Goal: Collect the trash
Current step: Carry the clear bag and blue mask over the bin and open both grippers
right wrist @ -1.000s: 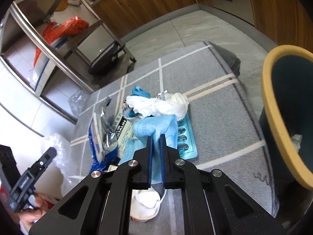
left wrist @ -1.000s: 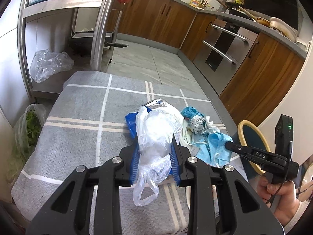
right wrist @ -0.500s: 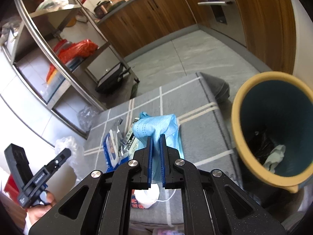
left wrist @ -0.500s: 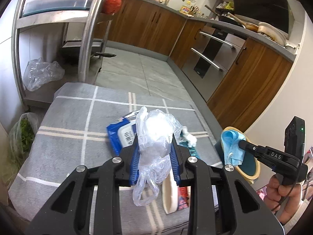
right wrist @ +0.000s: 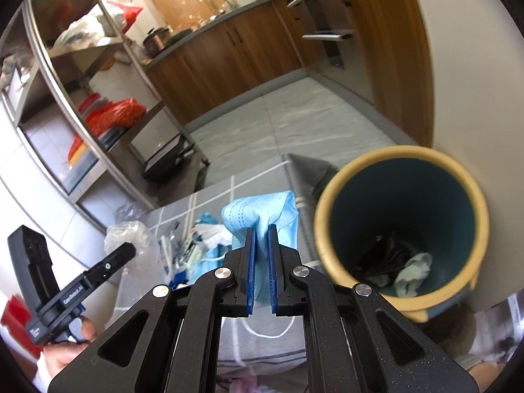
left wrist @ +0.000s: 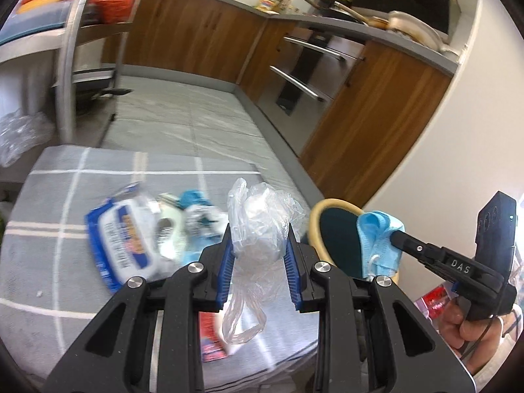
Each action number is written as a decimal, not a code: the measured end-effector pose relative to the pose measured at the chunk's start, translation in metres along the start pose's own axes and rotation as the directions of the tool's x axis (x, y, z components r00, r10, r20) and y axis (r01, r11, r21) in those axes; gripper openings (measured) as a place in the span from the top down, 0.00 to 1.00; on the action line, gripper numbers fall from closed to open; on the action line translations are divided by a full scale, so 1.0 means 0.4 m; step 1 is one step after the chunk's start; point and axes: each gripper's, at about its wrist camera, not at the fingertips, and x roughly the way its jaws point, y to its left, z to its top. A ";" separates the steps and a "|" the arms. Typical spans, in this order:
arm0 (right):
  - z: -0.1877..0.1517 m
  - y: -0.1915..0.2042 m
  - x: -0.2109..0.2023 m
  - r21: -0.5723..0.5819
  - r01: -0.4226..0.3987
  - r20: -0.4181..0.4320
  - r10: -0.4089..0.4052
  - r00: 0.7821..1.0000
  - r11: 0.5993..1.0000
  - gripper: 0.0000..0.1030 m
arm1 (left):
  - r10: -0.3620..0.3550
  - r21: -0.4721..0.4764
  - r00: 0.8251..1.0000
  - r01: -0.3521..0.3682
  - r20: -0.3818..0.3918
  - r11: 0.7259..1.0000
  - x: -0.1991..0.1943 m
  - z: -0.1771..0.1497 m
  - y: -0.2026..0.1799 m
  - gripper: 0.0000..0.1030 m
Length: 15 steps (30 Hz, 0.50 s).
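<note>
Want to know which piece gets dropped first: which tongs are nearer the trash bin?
Right. The right tongs, shut on the blue face mask, sit beside the trash bin rim. The left tongs, holding the clear plastic bag, are farther back over the table.

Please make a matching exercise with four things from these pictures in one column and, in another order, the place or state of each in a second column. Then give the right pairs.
Things
1. crumpled clear plastic bag
2. light blue face mask
3. blue and white wipes packet
4. dark blue bin with yellow rim

Places or states
A. lying on the grey checked cloth
B. clamped in the right gripper
C. standing beside the table, some trash inside
D. clamped in the left gripper

Pairs: 1-D, 2-B, 3-A, 4-C
</note>
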 end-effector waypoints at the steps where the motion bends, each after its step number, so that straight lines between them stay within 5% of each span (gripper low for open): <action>1: 0.001 -0.010 -0.005 0.006 0.005 0.007 -0.005 1.000 1.000 0.92 | -0.014 0.009 1.000 0.014 -0.004 1.000 0.011 0.004 -0.024 0.74; 15: 0.009 -0.180 -0.062 0.100 0.100 0.074 -0.108 0.991 0.990 0.92 | -0.135 0.067 0.988 0.140 -0.071 0.988 0.169 0.029 -0.244 0.73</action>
